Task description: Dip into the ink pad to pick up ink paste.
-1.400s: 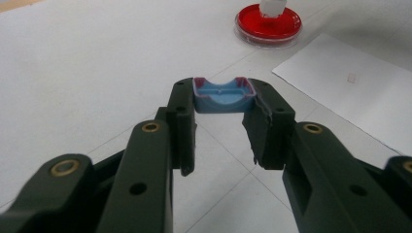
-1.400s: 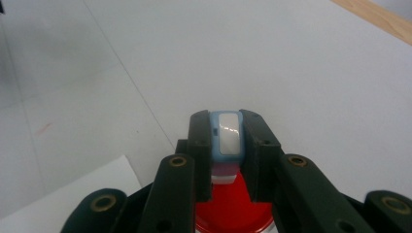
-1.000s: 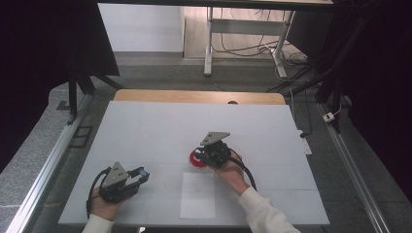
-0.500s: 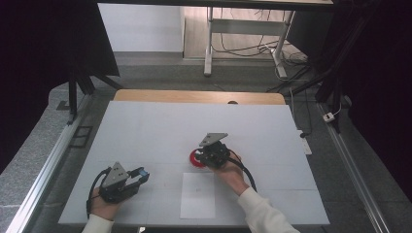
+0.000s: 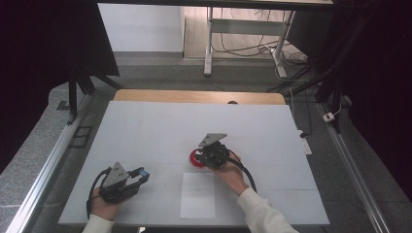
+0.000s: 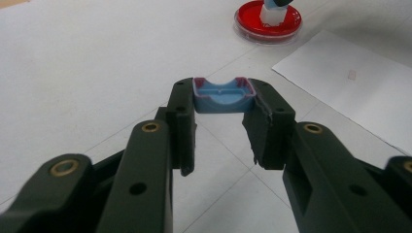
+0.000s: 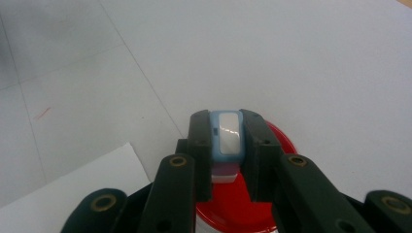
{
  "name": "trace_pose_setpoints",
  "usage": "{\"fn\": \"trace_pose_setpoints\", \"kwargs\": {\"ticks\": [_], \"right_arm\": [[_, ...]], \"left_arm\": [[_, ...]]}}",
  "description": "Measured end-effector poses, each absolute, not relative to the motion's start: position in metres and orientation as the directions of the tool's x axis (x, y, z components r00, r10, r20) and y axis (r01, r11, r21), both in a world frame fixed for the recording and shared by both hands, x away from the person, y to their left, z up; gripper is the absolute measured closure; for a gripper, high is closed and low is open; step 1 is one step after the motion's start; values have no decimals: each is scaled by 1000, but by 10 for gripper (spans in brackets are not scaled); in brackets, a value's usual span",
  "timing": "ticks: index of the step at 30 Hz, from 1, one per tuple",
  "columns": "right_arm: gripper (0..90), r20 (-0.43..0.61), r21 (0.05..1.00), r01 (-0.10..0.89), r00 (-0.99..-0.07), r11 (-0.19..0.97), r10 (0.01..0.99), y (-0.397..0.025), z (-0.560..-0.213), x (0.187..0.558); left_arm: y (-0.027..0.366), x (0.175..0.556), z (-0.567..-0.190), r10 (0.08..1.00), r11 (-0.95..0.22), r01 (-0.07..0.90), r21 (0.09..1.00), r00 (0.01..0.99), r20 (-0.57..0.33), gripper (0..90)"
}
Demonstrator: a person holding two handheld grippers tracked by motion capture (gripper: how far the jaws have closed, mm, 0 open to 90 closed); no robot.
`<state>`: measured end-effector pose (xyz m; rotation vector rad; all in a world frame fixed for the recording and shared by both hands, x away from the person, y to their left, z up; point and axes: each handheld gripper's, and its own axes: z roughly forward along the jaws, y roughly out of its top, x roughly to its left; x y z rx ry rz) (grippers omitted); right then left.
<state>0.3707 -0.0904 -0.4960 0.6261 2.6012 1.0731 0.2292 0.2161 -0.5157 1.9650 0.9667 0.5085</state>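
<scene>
Table (image 5: 160, 126), white, runs wide under both hands. Paper sheet (image 5: 198, 195) lies near its front edge, between the grippers. Right gripper (image 5: 210, 156) stands over the red dish (image 5: 196, 158); its own view shows the jaws clamped on a light-blue stamp block (image 7: 228, 136) above the dish. Left gripper (image 5: 138, 174), well apart, grips a small blue cap (image 6: 224, 95), seen clearly in its own view.
</scene>
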Motion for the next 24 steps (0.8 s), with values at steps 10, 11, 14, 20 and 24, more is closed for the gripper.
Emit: {"fn": "trace_pose_setpoints", "kwargs": {"ticks": [10,11,14,20,24], "right_arm": [[756,-98,708,286,-866,646,491,-86,-497,367],[757,-100,706,287,-865,648,492,-86,-497,367],[757,-100,705,289,-864,648,494,-86,-497,366],[757,-91,710,293,-864,640,496,-87,-498,367],[755,-94,710,285,-868,644,488,-88,-497,367]], "left_arm": [[217,229,-516,790,-324,435,840,614,-14,648],[217,229,-516,789,-325,434,840,614,-12,648],[216,229,-516,789,-327,433,840,615,-10,648],[216,229,-516,789,-328,433,839,615,-9,648],[217,229,-516,789,-329,437,837,614,-11,648]]}}
